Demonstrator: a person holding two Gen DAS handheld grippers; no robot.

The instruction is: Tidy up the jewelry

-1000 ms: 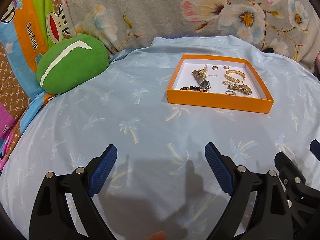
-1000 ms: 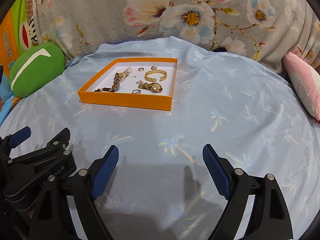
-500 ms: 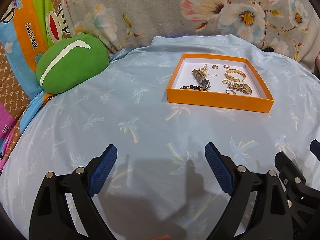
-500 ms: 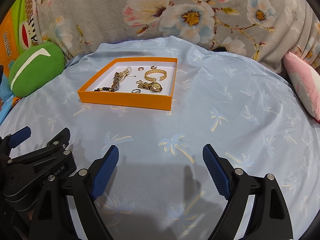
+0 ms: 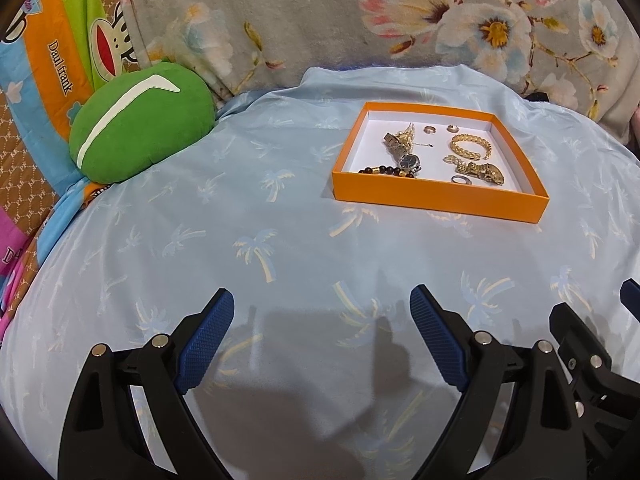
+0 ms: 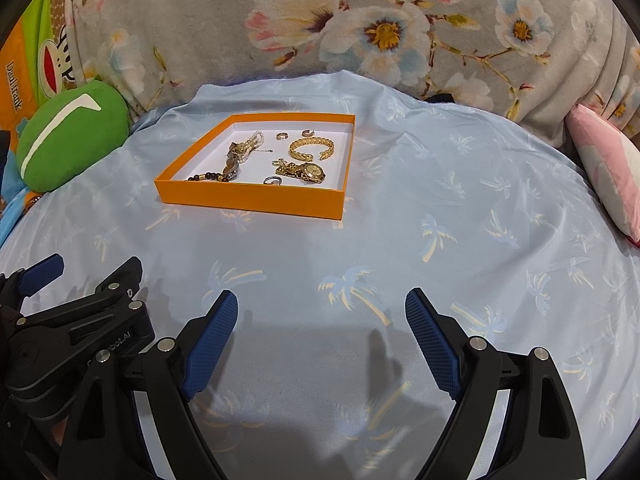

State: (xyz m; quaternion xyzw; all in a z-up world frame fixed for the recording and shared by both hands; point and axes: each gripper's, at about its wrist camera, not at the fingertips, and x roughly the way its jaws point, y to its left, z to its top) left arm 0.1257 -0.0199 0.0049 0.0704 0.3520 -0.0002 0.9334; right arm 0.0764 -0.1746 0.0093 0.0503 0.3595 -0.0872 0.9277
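An orange box (image 5: pixel 436 200) with a white floor lies on a pale blue sheet; it also shows in the right wrist view (image 6: pixel 252 200). Inside lie a gold chain bracelet (image 5: pixel 470 147), a gold watch (image 5: pixel 480 170), a dark-faced watch (image 5: pixel 406 158), a dark bead bracelet (image 5: pixel 380 170) and small rings (image 5: pixel 460 179). My left gripper (image 5: pixel 322 314) is open and empty, low over the sheet, well short of the box. My right gripper (image 6: pixel 322 312) is open and empty, also short of the box, with the left gripper's body at its lower left.
A green round cushion (image 5: pixel 140 120) lies left of the box. A grey floral blanket (image 6: pixel 360 20) rises behind the sheet. A pink pillow (image 6: pixel 608 168) sits at the right edge. A cartoon-print cloth (image 5: pixel 52 48) hangs at far left.
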